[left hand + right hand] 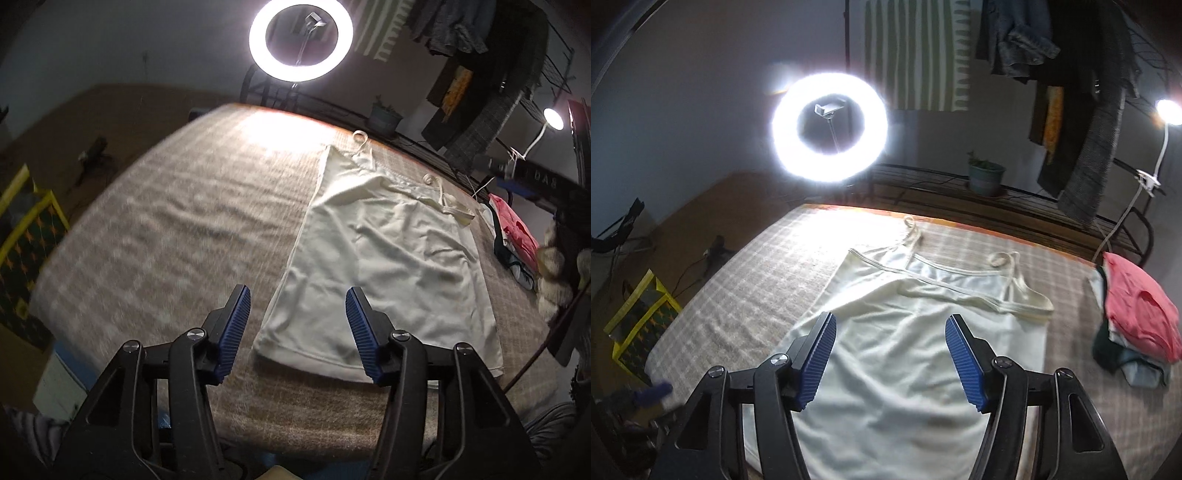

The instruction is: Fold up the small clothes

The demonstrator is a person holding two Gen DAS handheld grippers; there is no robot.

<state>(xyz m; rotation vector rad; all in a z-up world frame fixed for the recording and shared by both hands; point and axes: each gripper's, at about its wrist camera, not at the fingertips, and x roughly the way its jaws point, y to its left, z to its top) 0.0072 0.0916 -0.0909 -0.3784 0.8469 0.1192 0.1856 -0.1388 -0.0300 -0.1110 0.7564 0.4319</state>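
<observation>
A cream strappy top (384, 251) lies flat on the checked blanket (166, 229), hem near me and straps at the far edge. My left gripper (298, 295) is open and empty, hovering over the top's near left hem corner. In the right wrist view the same top (905, 332) fills the middle, its thin straps (1008, 266) curled at the far end. My right gripper (891, 321) is open and empty, above the middle of the top.
A stack of folded clothes with a pink piece (1137, 317) on it sits at the blanket's right edge. A bright ring light (830, 127) stands beyond the far edge. A potted plant (986, 173) and hanging clothes (1086, 122) are on a rack behind. A yellow-trimmed bag (642, 325) is on the floor at left.
</observation>
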